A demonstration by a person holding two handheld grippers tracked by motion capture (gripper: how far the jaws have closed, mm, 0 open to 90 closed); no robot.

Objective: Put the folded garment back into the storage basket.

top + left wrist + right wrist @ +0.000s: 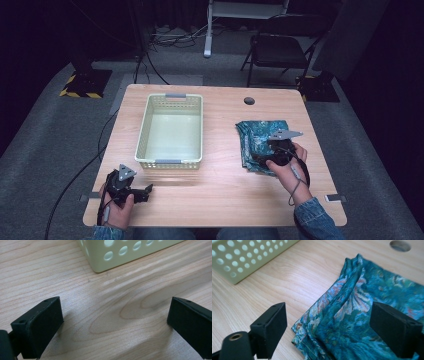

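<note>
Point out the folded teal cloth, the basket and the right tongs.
folded teal cloth (352,322): right gripper view, on its patterned top layer.
basket (143,131): high view, on its left wall.
right tongs (328,332): right gripper view, midway between the two open black tips, over the cloth.

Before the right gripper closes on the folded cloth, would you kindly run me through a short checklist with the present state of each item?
1. Right gripper jaws open: ok, they stand wide apart.
2. Folded teal cloth lined up between those jaws: ok, its near edge lies between them.
3. Pads touching the cloth: cannot tell; nothing is gripped yet.
4. Basket free to receive the cloth: ok, nothing lies in it.
5. Left gripper out of the way: ok, open over bare table near the basket's corner, holding nothing.
6. Cloth folded neatly: ok, layered edges stacked, flat on the table.
</note>
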